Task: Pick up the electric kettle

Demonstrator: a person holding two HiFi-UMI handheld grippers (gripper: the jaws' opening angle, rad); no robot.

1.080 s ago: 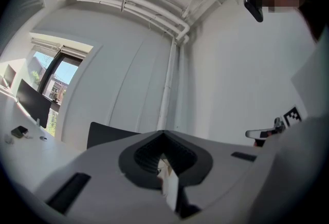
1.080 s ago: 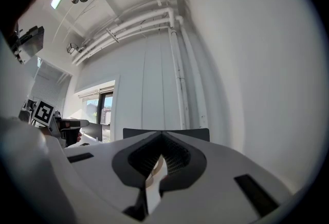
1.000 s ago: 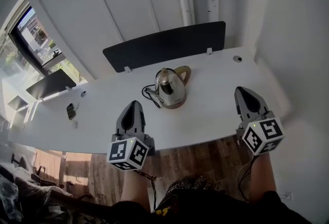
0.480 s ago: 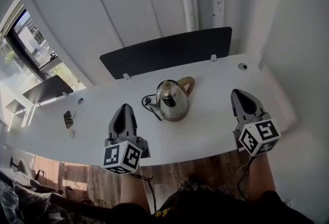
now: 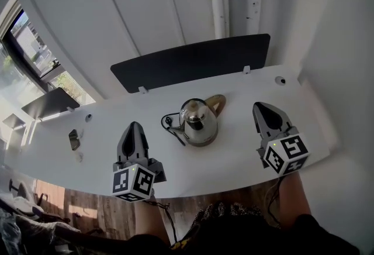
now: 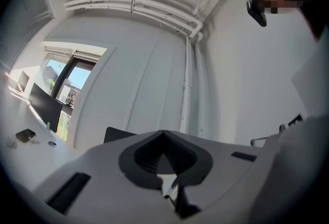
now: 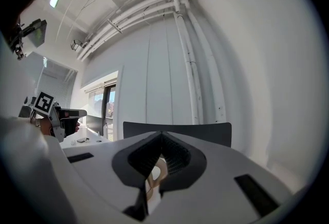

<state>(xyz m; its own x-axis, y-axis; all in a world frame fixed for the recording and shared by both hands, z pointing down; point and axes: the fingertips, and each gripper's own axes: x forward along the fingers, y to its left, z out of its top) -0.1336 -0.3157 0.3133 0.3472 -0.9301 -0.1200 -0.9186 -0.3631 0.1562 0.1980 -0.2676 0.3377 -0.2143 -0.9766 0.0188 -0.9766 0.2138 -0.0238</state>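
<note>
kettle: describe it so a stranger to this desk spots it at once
Find the long white desk with a dark panel standing along its back edge. Near the desk's middle, in front of that panel, sits the electric kettle. It is the only shiny metal thing there, with a tan handle and a black cord beside it.

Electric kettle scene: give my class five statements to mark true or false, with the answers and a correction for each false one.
1. The electric kettle stands on the white desk between the two claws. True.
2. The right claw grips the kettle's handle. False: it is shut on nothing, apart from the kettle.
3. The handle is on the side nearer the right claw. True.
4. The cord lies to the kettle's right. False: it lies to its left, toward the left claw.
5. The kettle lies tipped over. False: it stands upright.
</note>
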